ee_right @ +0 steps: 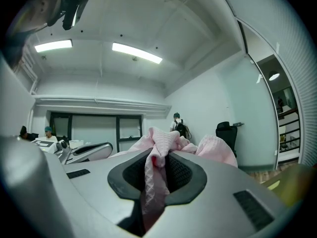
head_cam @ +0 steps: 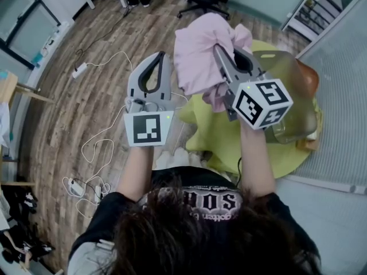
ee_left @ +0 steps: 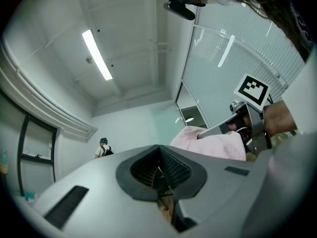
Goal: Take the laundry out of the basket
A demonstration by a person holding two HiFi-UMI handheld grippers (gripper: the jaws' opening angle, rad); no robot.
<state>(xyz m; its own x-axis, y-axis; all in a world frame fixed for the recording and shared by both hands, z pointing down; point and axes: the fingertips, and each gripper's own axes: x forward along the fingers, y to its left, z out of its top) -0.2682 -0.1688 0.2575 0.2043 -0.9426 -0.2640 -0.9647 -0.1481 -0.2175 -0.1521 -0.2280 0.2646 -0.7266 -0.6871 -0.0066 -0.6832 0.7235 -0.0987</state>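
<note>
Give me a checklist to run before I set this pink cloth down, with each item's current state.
1. Right gripper jaws clamped on the pink cloth: ok, fabric is pinched between them.
2. Cloth lifted out of the basket: ok, it is held up high, to the basket's side.
3. Left gripper free: ok, jaws together with nothing between them.
4. Left gripper apart from the cloth: ok, a gap shows in the head view.
5. Bare spot on the yellow-green surface to lay it down: ok.
6. Basket emptied: cannot tell; something orange-brown shows through its wall.
</note>
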